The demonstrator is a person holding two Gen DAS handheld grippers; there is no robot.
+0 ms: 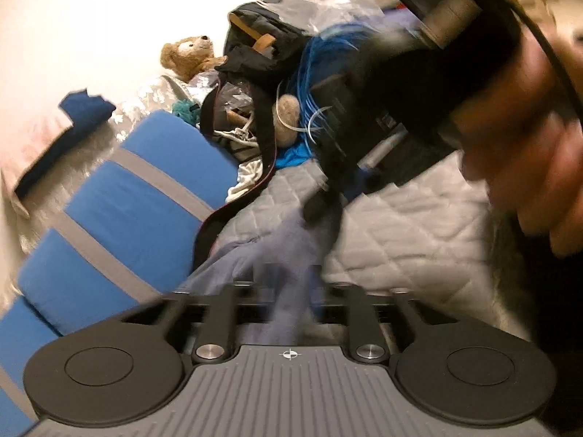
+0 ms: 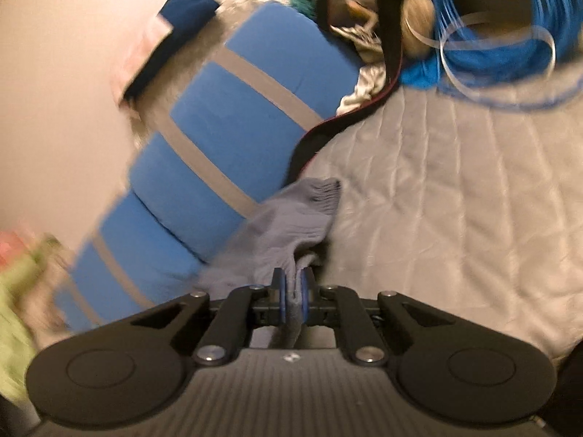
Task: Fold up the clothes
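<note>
Left of both tongs lies a blue pillow (image 2: 233,116). The left tongs (image 1: 288,291) are released, with the grey sock (image 2: 291,218) lying loosely between them on the bed (image 2: 455,182). The right tongs (image 2: 294,291) are clenched on that sock. It looks light, soft and limp; the ribbed cuff seems a good hold. No writing is readable.

Cloth, plush and matt plastic on a quilted bed

The ribbed knit grey sock (image 2: 291,218) looks soft and matt; at its 2 o'clock the quilted bedspread (image 2: 455,189) shows a faint sheen; the right tongs (image 2: 293,284) are matt black plastic; the teddy bear (image 1: 189,56) is fuzzy plush.
</note>
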